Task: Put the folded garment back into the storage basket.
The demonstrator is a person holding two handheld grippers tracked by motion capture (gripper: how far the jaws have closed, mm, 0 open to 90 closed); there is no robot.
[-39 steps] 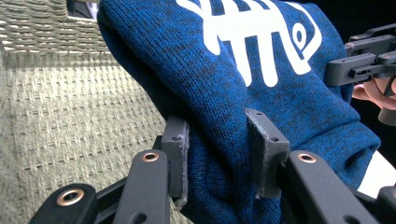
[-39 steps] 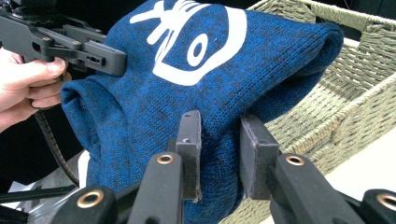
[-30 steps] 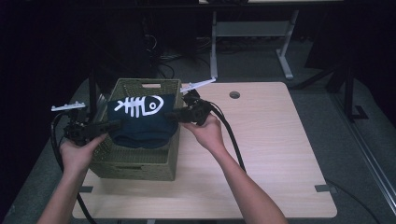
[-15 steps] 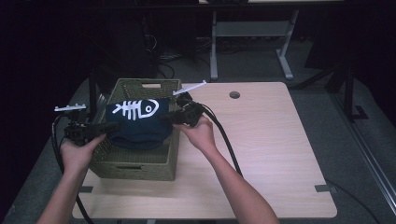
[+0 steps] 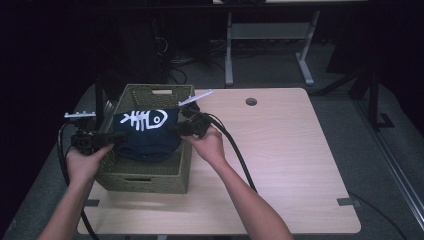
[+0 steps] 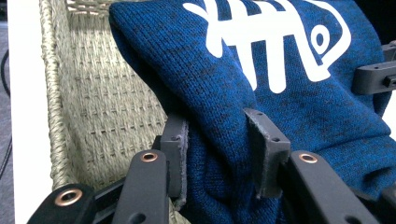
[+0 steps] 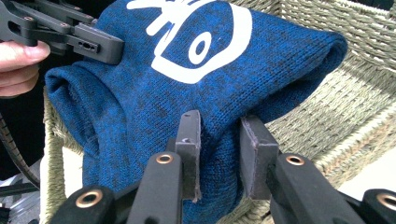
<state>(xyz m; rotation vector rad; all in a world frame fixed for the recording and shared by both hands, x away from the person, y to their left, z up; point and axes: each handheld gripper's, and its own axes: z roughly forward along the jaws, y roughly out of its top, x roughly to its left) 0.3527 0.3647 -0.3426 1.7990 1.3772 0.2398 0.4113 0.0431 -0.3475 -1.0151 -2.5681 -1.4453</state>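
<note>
A folded dark blue knit garment (image 5: 147, 136) with a white fish-skeleton print hangs over the open top of a woven green basket (image 5: 150, 175). My left gripper (image 5: 116, 138) is shut on the garment's left edge, and in the left gripper view the blue knit (image 6: 261, 93) is pinched between the jaws of the left gripper (image 6: 219, 156). My right gripper (image 5: 177, 130) is shut on the right edge. In the right gripper view the cloth (image 7: 154, 107) bunches between the pads of the right gripper (image 7: 219, 154), with the basket's woven wall (image 7: 345, 107) behind.
The basket stands on the left part of a light wooden table (image 5: 290, 165) with a round cable hole (image 5: 251, 101) near the back edge. Black cables (image 5: 240, 155) trail from both grippers. Metal stand legs (image 5: 270, 45) are on the dark floor beyond the table.
Both grippers have come down slightly with the garment, which now sits lower over the basket. The right hand moved a little toward the near side.
</note>
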